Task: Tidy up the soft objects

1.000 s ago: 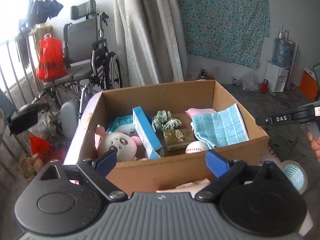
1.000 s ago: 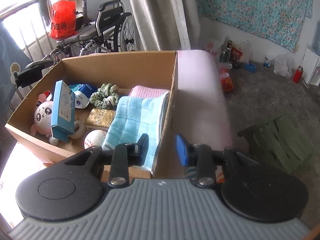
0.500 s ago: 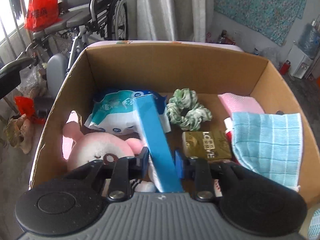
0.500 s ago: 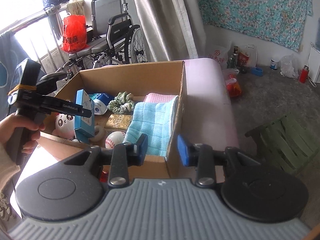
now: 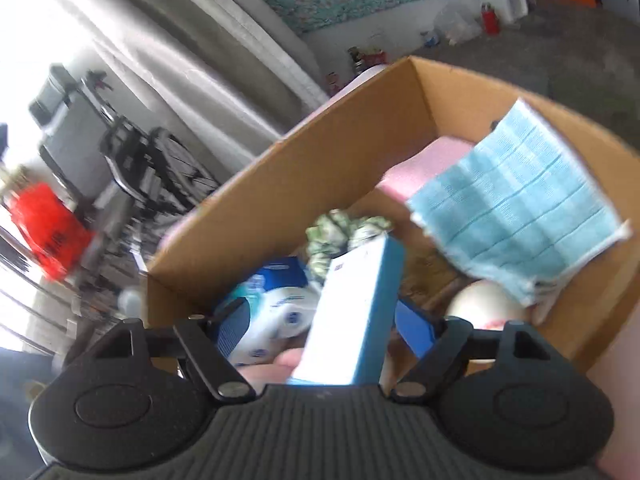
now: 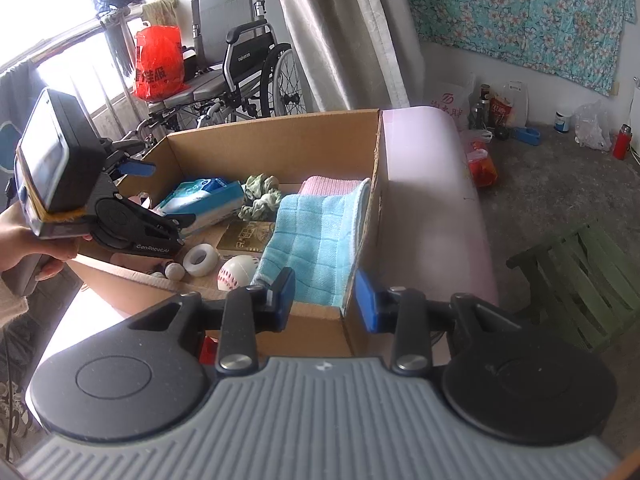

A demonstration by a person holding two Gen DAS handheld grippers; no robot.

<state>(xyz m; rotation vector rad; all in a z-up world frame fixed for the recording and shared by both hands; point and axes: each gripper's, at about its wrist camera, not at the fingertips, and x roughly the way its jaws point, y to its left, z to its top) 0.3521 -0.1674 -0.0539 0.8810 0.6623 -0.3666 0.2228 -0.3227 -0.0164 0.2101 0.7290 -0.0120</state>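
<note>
Left gripper [image 5: 326,326] in the left wrist view: jaws opening, blue pads spread wide. Blue-and-white box [image 5: 352,312] stands tilted between them; contact with the right pad [image 5: 416,330] can't be confirmed through the blur, left pad [image 5: 234,330] is clear of it, so it reads as released. Cardboard box [image 5: 320,168] fills the frame, rotated. Inside: tissue pack [image 5: 276,304] at 9 o'clock of the blue-and-white box, green scrunchie [image 5: 344,232] at 12, blue towel [image 5: 516,208] draped over the rim at 2, pink cloth [image 5: 420,168] behind it, baseball [image 5: 484,300] at 3.

Right wrist view: right gripper [image 6: 324,300] part open, nothing between the pads, hovering at the cardboard box's near right corner. Blue towel hangs over the right wall at 12 o'clock of the gripper, baseball at 10, white tape roll [image 6: 201,258] beside it, gold box [image 6: 248,236] behind. Left gripper sits at 9 o'clock, over the box's left end, held by a hand [image 6: 24,248]. Wheelchair [image 6: 236,64] beyond the box.
</note>
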